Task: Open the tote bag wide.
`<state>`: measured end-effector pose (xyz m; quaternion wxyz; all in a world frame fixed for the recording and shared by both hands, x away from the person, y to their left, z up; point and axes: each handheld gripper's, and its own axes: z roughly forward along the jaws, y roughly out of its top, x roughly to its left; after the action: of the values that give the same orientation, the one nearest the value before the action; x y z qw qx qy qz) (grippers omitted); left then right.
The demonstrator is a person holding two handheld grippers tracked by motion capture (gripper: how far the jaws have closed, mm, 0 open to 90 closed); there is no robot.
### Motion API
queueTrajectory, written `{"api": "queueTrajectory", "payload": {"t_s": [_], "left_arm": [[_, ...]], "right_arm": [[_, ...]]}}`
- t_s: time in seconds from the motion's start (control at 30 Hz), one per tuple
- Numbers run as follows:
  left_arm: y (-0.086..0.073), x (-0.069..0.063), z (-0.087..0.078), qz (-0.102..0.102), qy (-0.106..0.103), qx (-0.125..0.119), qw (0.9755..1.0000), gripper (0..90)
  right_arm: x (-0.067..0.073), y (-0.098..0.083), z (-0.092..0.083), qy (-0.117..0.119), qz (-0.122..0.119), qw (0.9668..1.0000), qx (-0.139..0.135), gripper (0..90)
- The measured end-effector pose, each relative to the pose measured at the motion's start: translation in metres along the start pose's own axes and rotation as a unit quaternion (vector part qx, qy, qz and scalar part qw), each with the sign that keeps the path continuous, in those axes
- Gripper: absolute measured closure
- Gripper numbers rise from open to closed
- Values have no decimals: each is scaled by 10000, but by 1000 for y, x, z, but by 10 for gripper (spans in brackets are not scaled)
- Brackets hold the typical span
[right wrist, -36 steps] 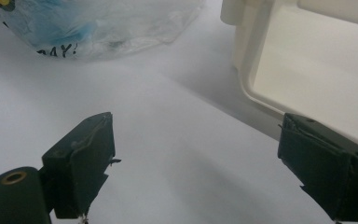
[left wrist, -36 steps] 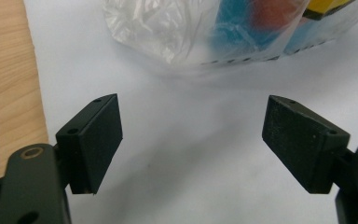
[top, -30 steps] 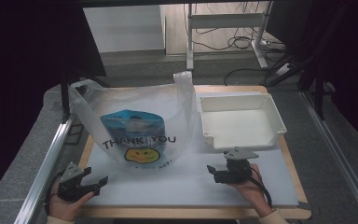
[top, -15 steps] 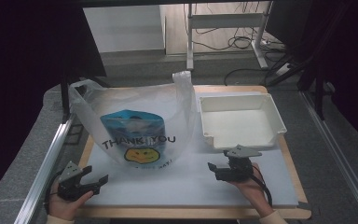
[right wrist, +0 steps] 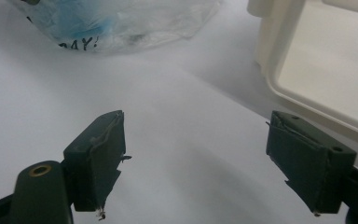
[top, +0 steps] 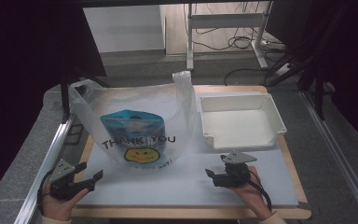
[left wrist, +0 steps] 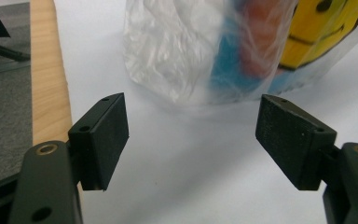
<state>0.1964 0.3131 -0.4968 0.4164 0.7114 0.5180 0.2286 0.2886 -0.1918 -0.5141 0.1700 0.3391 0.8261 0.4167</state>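
At 11 o'clock from your right tongs (top: 213,173) and 1 o'clock from your left tongs (top: 89,174), the plastic bag (top: 137,119) stands upright on the white mat (top: 182,186) covering the tabletop (top: 256,88). Both handles point up, the mouth slack. Inside it sits a blue pouch (top: 133,128), its long axis vertical, seen through the film.

Left tongs: jaws wide, nothing between them; the left gripper view looks straight at the bag's lower corner (left wrist: 191,60), near but apart. Right tongs: jaws also wide and empty; in the right gripper view the bag's bottom edge (right wrist: 116,28) lies at 11 o'clock and the white tray (right wrist: 279,70) at 1 o'clock. In the high view the tray (top: 270,114) is empty and stands just beside the bag, at its 3 o'clock.

Judgement: your left tongs are already aimed at the bag, and look the nearer of the two; your right tongs are closer to the tray than to the bag. Whichever hand goes first must rise toward 12 o'clock to reach a handle (top: 182,81), since the loops are well above jaw level
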Motion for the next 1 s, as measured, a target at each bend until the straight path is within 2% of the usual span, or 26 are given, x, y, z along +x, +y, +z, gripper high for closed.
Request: {"api": "queueTrajectory", "payload": {"t_s": [0.07, 0.17, 0.3, 0.43, 0.73, 0.9, 1.0], "left_arm": [[6, 0, -5, -64, -70, -69, 9999, 256], [9, 0, -10, -33, -94, -122, 9999, 255], [16, 1, -21, -99, -172, -247, 9995, 256], [23, -1, -29, -189, -249, -260, 9992, 256], [41, -2, -44, -210, -382, -398, 9983, 258], [50, 0, -49, -262, -400, -487, 9977, 259], [57, 0, -52, -213, -394, -510, 9977, 258]], "right_arm": [[1, 1, 2, 37, 28, 10000, 10, 197], [2, 1, 3, 36, 29, 10000, 38, 197], [3, 2, 3, 25, -5, 10000, 48, 197], [3, 0, 1, -27, 38, 10000, 67, 197], [1, -2, -4, -97, 82, 9999, 86, 197], [4, -1, -6, -102, -8, 9999, 92, 207], [4, -1, -6, -101, 6, 9999, 81, 207]]}}
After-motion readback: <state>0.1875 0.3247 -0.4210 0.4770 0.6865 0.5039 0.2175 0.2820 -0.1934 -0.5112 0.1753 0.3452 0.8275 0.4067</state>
